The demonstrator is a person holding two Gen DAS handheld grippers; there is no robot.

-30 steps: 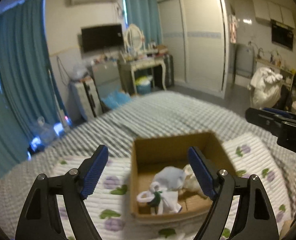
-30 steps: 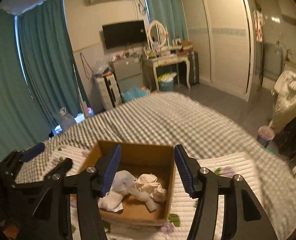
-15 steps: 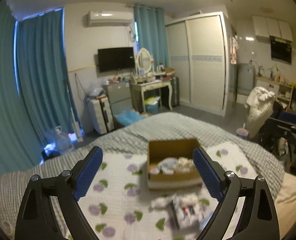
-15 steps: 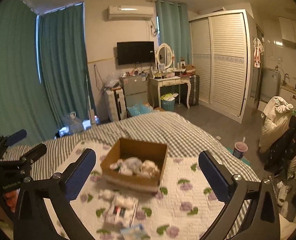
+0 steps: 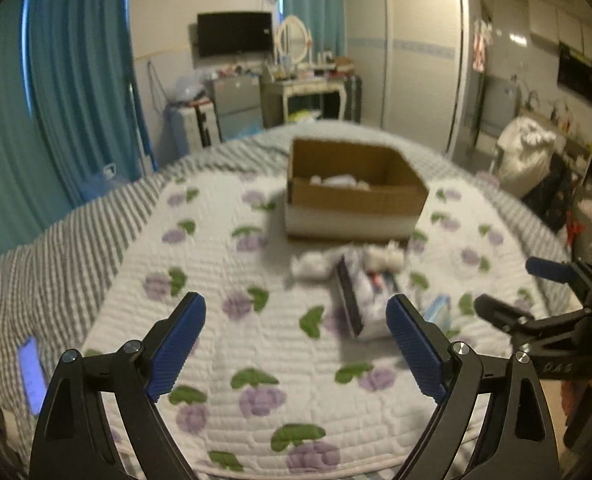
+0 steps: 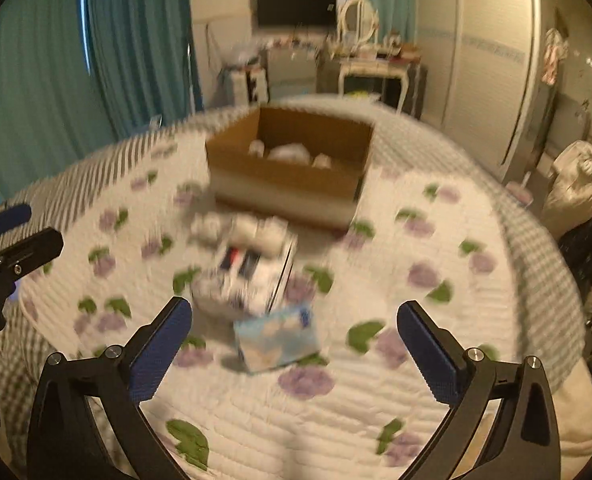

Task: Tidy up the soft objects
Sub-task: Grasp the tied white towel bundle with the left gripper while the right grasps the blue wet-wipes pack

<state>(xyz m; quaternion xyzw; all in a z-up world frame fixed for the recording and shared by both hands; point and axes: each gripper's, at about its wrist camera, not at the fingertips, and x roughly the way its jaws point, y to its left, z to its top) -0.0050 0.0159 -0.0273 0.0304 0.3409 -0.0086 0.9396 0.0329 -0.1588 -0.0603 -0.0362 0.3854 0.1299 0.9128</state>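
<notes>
A cardboard box [image 5: 356, 196] [image 6: 287, 176] stands on the floral quilt [image 5: 223, 280] with white soft items [image 5: 338, 180] [image 6: 287, 153] inside. In front of it lie white rolled socks [image 5: 312, 266] [image 6: 231, 226], a plastic-wrapped pack [image 5: 366, 300] [image 6: 247, 276] and a light blue tissue pack [image 6: 277, 338] [image 5: 438, 310]. My left gripper [image 5: 296, 344] is open and empty, low over the quilt, short of the pack. My right gripper [image 6: 296, 352] is open and empty, its fingers on either side of the tissue pack. Each gripper shows at the edge of the other's view.
A phone [image 5: 31, 376] with a lit screen lies on the striped bedding at the left. Teal curtains [image 5: 75, 80], a dresser [image 5: 308, 88] and wardrobe [image 5: 408, 52] stand beyond the bed. A white bag [image 5: 526, 152] sits at the right.
Both grippers pulled back from above the box and dropped low toward the near end of the quilt. The loose items in front of the box have come into view. Both stayed open.
</notes>
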